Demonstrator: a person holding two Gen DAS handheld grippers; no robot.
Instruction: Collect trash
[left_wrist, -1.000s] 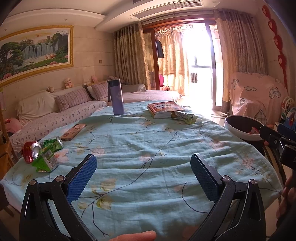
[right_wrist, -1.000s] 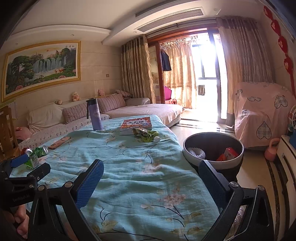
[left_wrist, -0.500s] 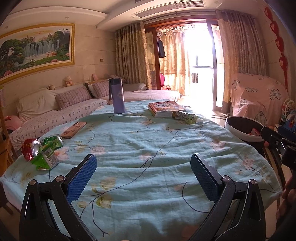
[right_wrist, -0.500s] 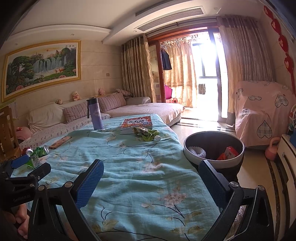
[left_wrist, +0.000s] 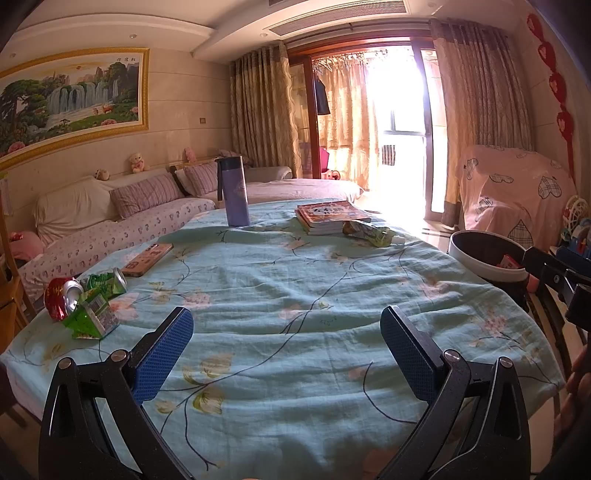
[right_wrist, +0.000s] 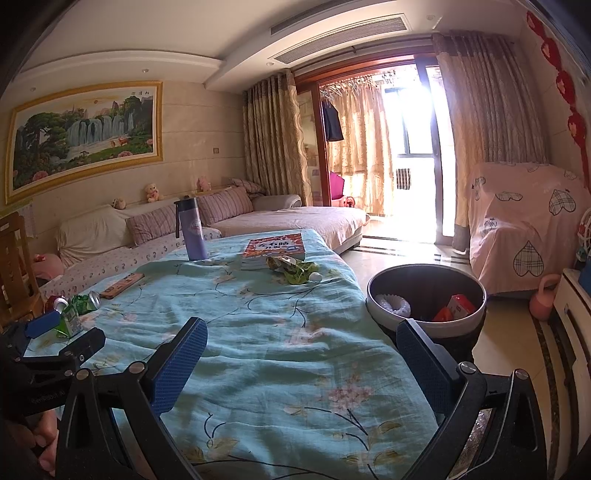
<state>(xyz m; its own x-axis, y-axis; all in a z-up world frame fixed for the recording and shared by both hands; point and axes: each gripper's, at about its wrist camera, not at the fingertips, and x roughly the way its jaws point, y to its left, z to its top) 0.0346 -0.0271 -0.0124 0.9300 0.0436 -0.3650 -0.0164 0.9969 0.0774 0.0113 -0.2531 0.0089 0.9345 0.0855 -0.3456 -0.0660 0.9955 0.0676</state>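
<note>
Barely shifted since a second ago: left wrist view pulled back slightly, cans and carton now a touch nearer frame centre; right wrist view almost unchanged.

Left hand-held gripper (left_wrist: 286, 343): jaws wide apart, empty, hovering over near edge of tabletop (left_wrist: 295, 295). Right hand-held gripper (right_wrist: 301, 354): jaws likewise wide apart, nothing between, over tabletop's right near corner.

Trash cluster one: red can (left_wrist: 59, 297), green can (left_wrist: 107, 282) and green carton (left_wrist: 90, 319), touching one another, at about 10 o'clock from left hand-held gripper, close to left tabletop edge. Both cans on their sides, long axes running roughly 8-to-2 o'clock, open ends toward 2 o'clock. Left hand clearly nearer.

Trash cluster two: crumpled green wrapper (right_wrist: 293, 271) at 12 o'clock from right hand-held gripper, far side, touching stack of books (right_wrist: 275, 251); long axis roughly 10-to-4. White ball-like scrap just beside it.

Bin (right_wrist: 426, 295) on floor at 2 o'clock from right hand-held gripper, just beside tabletop's right edge, already holding a white item and a red carton.

Open cloth between grippers and both clusters, nothing in the way. Not trash, likely to be left: purple bottle (left_wrist: 234, 194), upright, far centre; phone (left_wrist: 147, 254) near green can.

Judgement: carton sits near the edge, risk of a nudge pushing it off.
</note>
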